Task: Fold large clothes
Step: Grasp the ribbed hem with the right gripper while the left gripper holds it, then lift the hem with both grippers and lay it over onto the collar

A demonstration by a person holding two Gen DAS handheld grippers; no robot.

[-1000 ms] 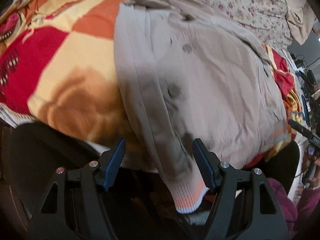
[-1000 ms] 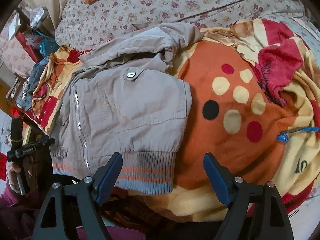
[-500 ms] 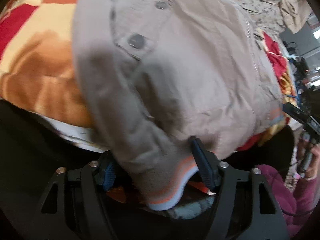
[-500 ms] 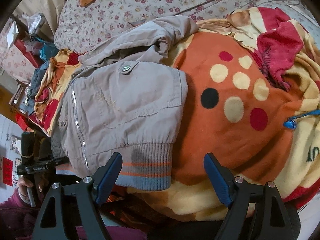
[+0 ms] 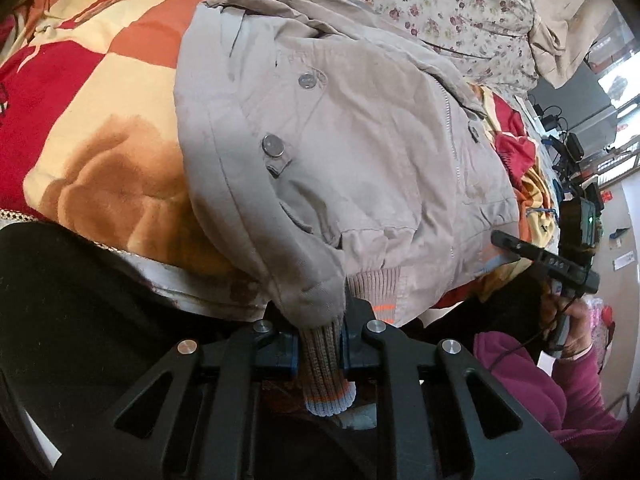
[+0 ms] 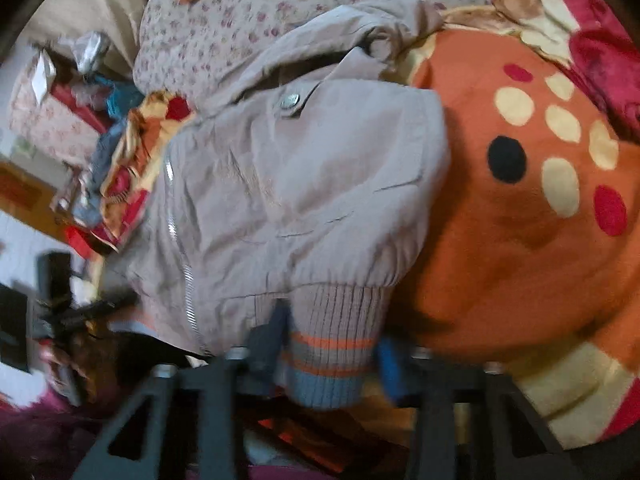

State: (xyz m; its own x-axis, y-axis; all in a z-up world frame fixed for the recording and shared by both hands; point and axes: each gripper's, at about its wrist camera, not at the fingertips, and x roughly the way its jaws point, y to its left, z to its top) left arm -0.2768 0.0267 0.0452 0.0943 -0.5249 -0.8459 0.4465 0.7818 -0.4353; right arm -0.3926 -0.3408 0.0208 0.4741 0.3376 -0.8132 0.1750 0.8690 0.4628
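Two grippers, both at the near edge of the bed, each on knit trim of the jacket (image 5: 360, 152).

Left gripper (image 5: 320, 350): jaws pressed together on the cuff (image 5: 324, 364) of the sleeve (image 5: 224, 184). Ribbed end w/ orange + blue stripes pokes out toward the camera past the pads. Probably pinched at the cuff because that's the sleeve's free end, so lifting it there should carry the whole sleeve over the body w/o bunching. Sleeve runs along the jacket's left side in this view, from shoulder at far end down to the cuff at the bed edge.

Jacket: lies front-up, zip (image 5: 450, 128) closed, on the blanket (image 5: 100, 80); floral sheet (image 5: 440, 8) beyond the collar. Long axis runs near-to-far: hem (image 5: 374, 286) toward the person, collar toward the far side of the bed.

Right gripper (image 6: 332, 350): frame blurred, but the fingers sit close on either side of the striped hem band (image 6: 336, 332), so it looks pinched, grip not fully sharp. Seems to be the hem's right corner, w/ the zip (image 6: 176, 236) off to the left. Holding the corner prob. pins or tensions the body while the sleeve goes across, or readies a hem-to-collar fold. Dotted orange blanket (image 6: 540, 220) lies bare to the right of the jacket.
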